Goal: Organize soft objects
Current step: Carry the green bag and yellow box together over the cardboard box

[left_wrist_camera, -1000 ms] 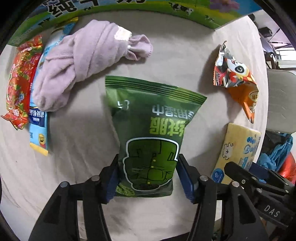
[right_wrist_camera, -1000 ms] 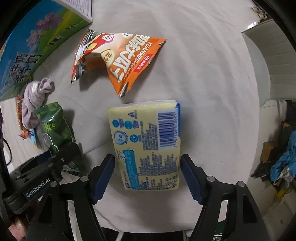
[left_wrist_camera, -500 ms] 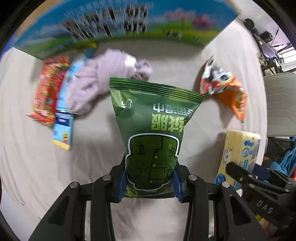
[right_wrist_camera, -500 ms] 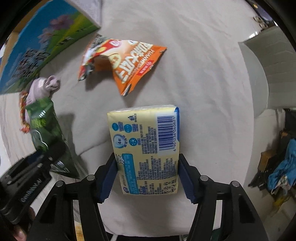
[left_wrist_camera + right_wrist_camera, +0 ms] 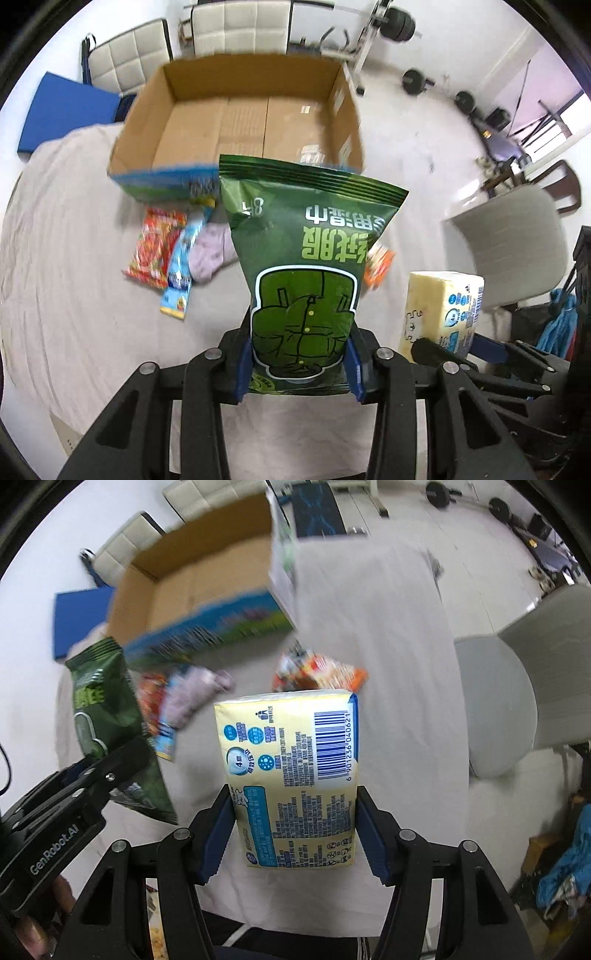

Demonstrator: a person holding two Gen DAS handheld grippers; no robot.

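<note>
Carrying both loads calls for steady squeeze: the left gripper [image 5: 299, 363] clamps the green bag [image 5: 306, 266], the right gripper [image 5: 295, 834] the tissue pack [image 5: 291, 775], both held above the cloth; the box [image 5: 236, 122] lies ahead.

light: bright, even, washed-out white floor | blur: cardboard box [image 5: 192, 590] and snack packets smeared by motion, held green bag [image 5: 306, 266] and tissue pack [image 5: 291, 775] sharp | distortion: strong fisheye bending, black vignette at corners | shadows: soft, faint
</note>
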